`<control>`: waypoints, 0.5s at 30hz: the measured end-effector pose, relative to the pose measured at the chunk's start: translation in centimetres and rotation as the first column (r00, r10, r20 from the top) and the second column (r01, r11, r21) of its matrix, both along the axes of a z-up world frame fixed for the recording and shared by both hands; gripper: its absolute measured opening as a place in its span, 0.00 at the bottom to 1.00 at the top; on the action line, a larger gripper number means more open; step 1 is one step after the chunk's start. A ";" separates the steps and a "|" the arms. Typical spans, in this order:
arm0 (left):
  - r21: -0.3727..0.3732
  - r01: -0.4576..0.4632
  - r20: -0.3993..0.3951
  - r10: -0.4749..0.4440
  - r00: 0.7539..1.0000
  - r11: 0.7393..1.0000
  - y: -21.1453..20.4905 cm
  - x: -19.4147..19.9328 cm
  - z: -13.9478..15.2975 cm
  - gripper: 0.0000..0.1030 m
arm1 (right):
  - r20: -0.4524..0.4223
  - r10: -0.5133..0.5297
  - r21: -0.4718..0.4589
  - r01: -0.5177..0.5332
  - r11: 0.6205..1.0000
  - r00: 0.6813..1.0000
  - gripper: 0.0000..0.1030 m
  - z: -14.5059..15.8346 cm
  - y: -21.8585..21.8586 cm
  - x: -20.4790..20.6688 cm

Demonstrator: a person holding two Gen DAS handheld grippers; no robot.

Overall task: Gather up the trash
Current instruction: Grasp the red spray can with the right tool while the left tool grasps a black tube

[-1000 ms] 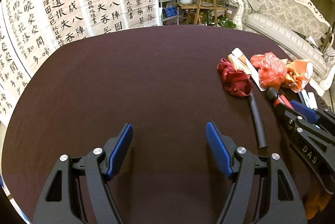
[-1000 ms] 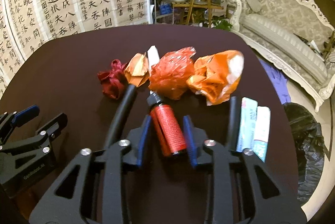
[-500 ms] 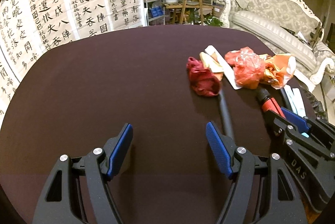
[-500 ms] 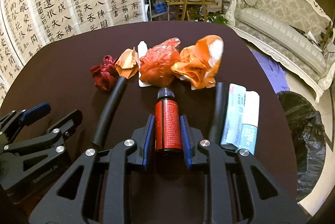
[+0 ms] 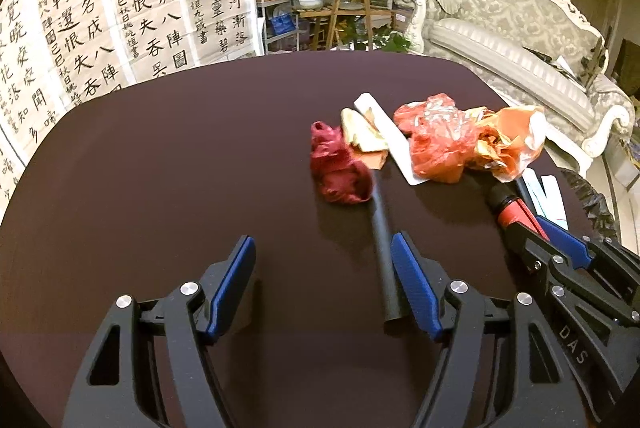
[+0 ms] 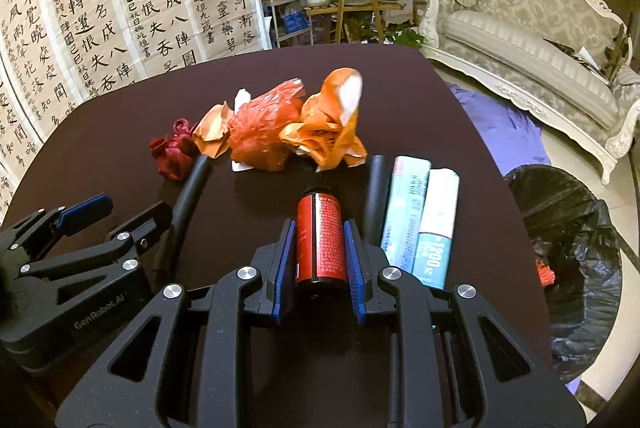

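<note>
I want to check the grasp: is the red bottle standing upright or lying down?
Lying down: the red bottle rests lengthwise between the right gripper pads.

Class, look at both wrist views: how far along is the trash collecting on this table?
Barely begun. Done: nothing visibly moved off the table. In hand: the right gripper is shut on the red bottle; the left gripper is open beside a black tube. Left: crumpled wrappers, a second tube, two packets. A black trash bag stands beside the table.

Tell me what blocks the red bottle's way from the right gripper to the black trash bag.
Nothing visible does. The right gripper grips the red bottle; the black trash bag stands open beyond the table edge, past two pale tubes.
</note>
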State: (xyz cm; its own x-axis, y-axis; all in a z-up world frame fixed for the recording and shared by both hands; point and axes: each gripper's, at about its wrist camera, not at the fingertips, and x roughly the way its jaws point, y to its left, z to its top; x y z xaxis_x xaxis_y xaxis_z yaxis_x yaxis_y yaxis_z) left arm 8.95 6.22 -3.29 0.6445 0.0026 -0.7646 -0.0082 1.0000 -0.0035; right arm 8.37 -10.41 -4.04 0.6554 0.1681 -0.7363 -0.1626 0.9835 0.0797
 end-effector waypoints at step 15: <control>-0.014 0.080 -0.012 -0.080 0.997 0.997 -1.1 -0.2 -0.7 0.14 | 0.001 -0.005 0.014 0.005 1.000 1.000 0.23 -0.1 -0.9 -0.1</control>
